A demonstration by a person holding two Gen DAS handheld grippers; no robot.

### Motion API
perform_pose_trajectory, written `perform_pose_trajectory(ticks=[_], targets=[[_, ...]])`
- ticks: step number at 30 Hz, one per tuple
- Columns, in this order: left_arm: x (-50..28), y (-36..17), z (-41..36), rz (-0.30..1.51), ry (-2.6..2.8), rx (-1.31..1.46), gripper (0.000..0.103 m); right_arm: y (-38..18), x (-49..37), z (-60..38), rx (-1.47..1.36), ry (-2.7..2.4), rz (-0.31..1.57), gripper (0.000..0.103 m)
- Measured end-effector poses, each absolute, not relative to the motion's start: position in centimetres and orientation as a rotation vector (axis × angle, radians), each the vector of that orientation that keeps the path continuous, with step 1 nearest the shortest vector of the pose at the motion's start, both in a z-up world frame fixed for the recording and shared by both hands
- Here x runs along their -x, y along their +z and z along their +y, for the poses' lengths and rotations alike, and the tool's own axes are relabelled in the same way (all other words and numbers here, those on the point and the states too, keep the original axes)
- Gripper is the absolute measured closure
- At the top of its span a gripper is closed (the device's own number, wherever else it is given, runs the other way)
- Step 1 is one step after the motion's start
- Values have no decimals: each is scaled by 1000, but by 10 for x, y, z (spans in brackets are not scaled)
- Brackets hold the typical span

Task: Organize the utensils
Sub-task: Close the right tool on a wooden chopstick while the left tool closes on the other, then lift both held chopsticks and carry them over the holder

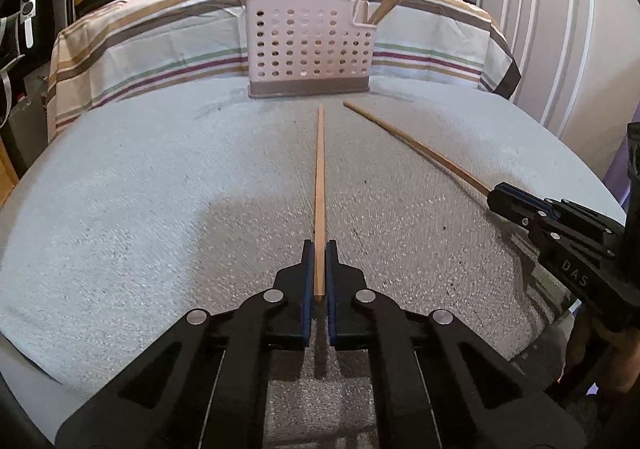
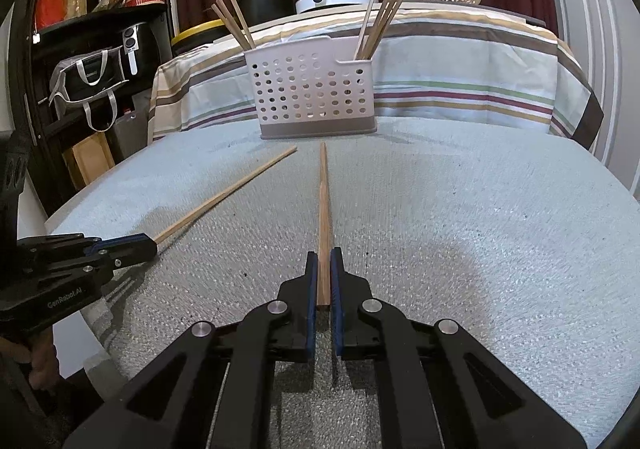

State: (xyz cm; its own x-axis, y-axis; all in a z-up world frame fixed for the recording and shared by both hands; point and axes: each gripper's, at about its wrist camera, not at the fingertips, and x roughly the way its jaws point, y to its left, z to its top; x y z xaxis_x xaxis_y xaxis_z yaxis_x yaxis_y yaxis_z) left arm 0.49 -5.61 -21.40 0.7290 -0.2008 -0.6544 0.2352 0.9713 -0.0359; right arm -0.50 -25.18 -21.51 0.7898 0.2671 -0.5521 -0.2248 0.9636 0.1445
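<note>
Presently both claws are clamped, each on the near end of its own chopstick. The left claw (image 1: 319, 269) grips the left chopstick (image 1: 320, 185), whose long axis runs straight ahead from the pads toward the perforated utensil holder (image 1: 308, 45) at the far side of the desk (image 1: 120, 209). The right claw (image 2: 324, 277) holds the right chopstick (image 2: 324, 209) likewise, tip toward the holder's base. Neither stick is lifted clear; both appear to lie low along the cloth. More chopsticks already stand in the holder's end compartments. Judged next: each stick must be raised and tipped upright, since its tip now points at the holder's wall, not its open top. Neither hand is plainly nearer.
</note>
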Motion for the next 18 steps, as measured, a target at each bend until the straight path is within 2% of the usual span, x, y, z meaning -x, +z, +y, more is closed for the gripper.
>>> perform_pose_trajectory(ticks=[18], targets=[[8,-155,-38,524,-177,-71,97,-165,16,-258,-84,247,498,96]])
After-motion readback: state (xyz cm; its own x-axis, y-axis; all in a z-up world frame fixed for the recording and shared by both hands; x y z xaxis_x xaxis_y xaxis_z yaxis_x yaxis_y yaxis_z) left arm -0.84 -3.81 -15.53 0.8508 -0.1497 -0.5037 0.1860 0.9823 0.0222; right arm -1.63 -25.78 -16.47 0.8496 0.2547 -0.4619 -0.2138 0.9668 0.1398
